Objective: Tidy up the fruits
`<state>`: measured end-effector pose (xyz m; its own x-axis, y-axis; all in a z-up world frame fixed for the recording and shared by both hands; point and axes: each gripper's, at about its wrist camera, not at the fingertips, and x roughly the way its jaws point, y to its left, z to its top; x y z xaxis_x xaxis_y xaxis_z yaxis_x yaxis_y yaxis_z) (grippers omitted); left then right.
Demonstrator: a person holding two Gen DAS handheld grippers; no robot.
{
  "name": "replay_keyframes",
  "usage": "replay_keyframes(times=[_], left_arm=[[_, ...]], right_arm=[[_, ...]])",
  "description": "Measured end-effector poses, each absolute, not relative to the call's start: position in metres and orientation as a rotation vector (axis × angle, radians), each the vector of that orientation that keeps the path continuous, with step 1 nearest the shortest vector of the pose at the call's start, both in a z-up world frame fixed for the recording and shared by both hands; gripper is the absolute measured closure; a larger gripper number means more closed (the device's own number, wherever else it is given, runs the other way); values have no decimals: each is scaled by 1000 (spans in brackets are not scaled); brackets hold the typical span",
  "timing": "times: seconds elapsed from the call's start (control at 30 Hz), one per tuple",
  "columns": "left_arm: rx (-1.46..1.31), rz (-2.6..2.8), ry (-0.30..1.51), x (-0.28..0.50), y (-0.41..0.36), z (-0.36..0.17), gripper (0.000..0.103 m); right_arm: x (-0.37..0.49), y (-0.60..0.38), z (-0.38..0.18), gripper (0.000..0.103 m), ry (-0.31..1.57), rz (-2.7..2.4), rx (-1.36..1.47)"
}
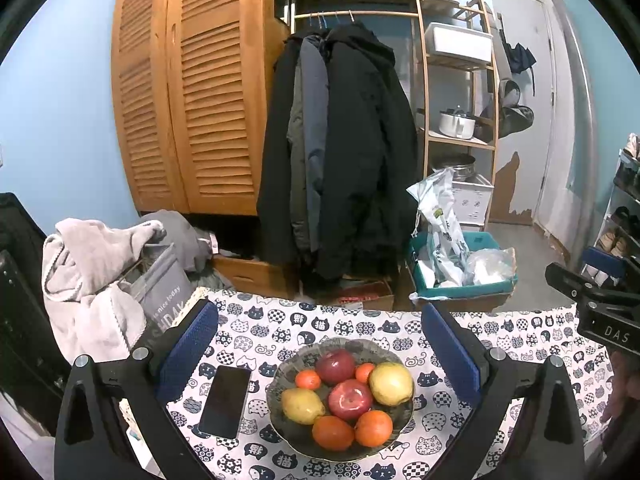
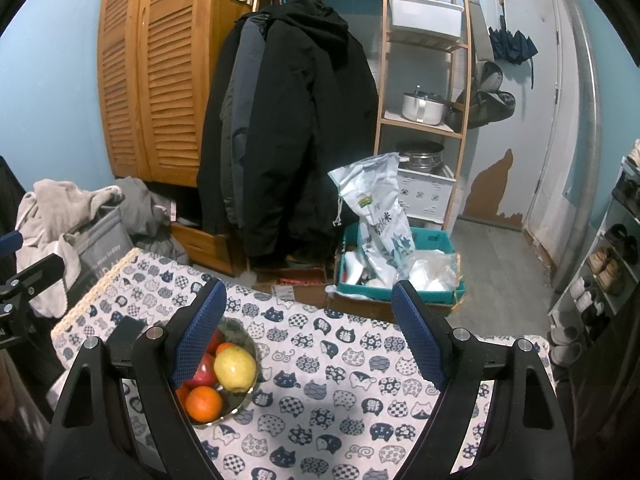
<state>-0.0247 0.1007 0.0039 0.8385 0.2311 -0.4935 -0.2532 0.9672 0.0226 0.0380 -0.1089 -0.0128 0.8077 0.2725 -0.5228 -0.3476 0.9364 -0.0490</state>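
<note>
This is a lived-in room of a home, part bedroom storage and part entryway. A louvred wooden wardrobe (image 1: 192, 92) stands against a blue wall, and beside it dark coats (image 1: 340, 152) hang from a rail on a bamboo shelf unit (image 1: 460, 92) that also carries a white pot (image 1: 457, 123) and storage boxes. A pile of laundry (image 1: 100, 276) spills over a grey hamper at the table's far left corner. A shoe rack (image 2: 608, 264) with several pairs lines the right wall near a pale door (image 2: 524, 92), where an umbrella (image 2: 514, 46) hangs. The table (image 2: 320, 380) wears a cat-print cloth, and a bowl of fruit (image 1: 340, 396) sits on it beside a phone (image 1: 225, 402).
</note>
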Motion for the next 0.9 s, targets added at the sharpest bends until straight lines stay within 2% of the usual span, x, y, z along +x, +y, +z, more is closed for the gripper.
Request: replay_keyframes(times=[0.9], left_arm=[[-47,249,520,-27,102,-1,1]], right_arm=[[38,-112,-10,19,539,332,-146]])
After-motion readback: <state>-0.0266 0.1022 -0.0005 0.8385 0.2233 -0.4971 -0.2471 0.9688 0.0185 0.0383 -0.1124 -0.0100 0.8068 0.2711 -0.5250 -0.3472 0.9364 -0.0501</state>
